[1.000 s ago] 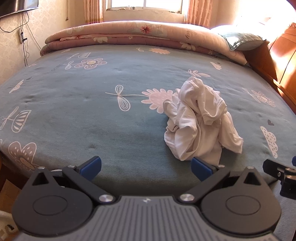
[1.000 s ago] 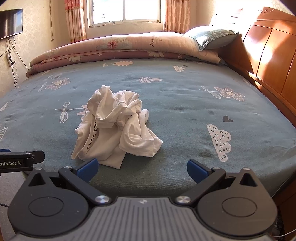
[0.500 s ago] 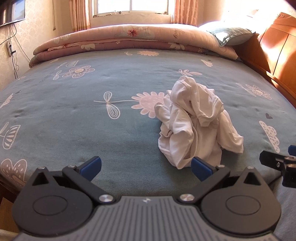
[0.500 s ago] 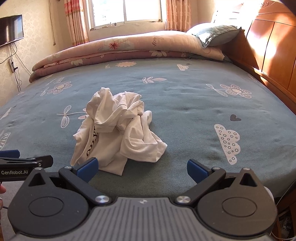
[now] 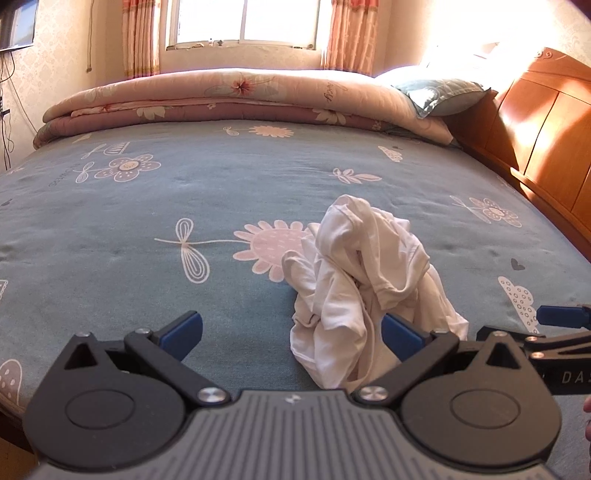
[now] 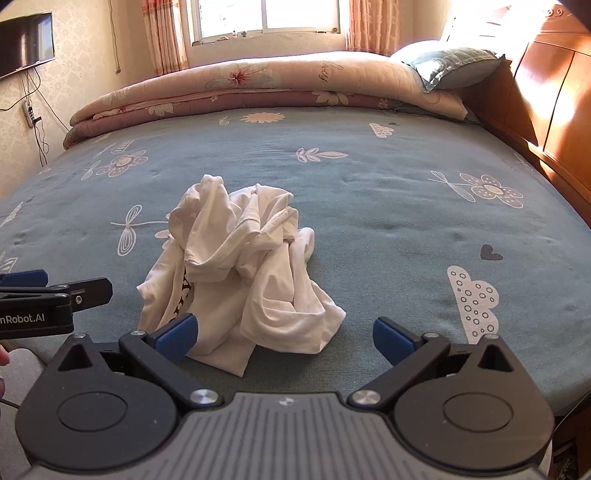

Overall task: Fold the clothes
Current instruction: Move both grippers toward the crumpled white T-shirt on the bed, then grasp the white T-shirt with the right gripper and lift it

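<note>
- One white garment (image 6: 243, 273) is lying crumpled in a heap on the bed (image 6: 388, 229), toward the near edge, w/ dark lettering showing on a fold at its left side in the right wrist view.
- Same garment in the left wrist view is sitting right of centre, partly covering a pink flower print (image 5: 269, 247) on the blue-grey sheet.
- Left gripper (image 5: 291, 334) is hovering at the near edge of the bed, jaws standing wide, nothing between them; its right fingertip (image 5: 400, 334) is overlapping the garment's lower edge in the view, contact can't be told.
- Right gripper (image 6: 286, 336) is also hanging at the near edge, jaws spread wide and empty; its left fingertip (image 6: 177, 334) is showing in front of the garment's near-left corner, touching or not – can't tell.
- Each gripper is showing in the other's view: the right one at the right edge of the left wrist view, the left one at the left edge of the right wrist view, approx. level w/ the garment's near side.
- Folded pink floral quilt (image 6: 258, 88) is lying along the far side of the bed, w/ a blue-grey pillow (image 6: 454, 66) resting on its right end.
- Wooden headboard (image 6: 554, 96) is running along the bed's right side, sunlit.
- Window (image 6: 266, 16) w/ pink curtains is sitting behind the quilt; a TV (image 6: 26, 42) is hanging on the left wall, cables dangling below it.
</note>
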### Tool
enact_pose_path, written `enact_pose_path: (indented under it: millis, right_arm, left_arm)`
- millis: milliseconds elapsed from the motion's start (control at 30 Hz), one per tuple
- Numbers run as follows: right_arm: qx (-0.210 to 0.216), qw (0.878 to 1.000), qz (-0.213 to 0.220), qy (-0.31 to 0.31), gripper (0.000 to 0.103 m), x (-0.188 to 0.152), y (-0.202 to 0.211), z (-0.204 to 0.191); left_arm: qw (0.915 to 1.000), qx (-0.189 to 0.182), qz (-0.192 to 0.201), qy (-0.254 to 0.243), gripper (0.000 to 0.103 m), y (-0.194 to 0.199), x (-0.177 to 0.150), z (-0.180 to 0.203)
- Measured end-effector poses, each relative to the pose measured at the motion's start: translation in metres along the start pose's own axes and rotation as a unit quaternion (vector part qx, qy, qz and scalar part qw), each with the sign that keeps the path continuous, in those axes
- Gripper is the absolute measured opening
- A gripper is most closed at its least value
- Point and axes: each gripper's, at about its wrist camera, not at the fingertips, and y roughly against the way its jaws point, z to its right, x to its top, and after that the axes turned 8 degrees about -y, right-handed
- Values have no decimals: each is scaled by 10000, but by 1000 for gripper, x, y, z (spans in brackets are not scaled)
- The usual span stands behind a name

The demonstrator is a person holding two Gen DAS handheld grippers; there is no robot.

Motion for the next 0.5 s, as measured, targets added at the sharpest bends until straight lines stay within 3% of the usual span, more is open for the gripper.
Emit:
enact_pose_path:
  millis: [133,433,500]
  right_arm:
    - [127,9998,-21,136,99,5,-7,3]
    - [596,9956,-122,708,77,1,-23,1]
    - [645,9943,-131,842,75,3,-26,-3]
  left_arm:
    - [10000,-11,-5,-60,102,-7,3,0]
    - [10000,-36,-76,-21,99,-22,-1,-5]
    - [9999,-46,-86,-25,92,-24,-1,-7]
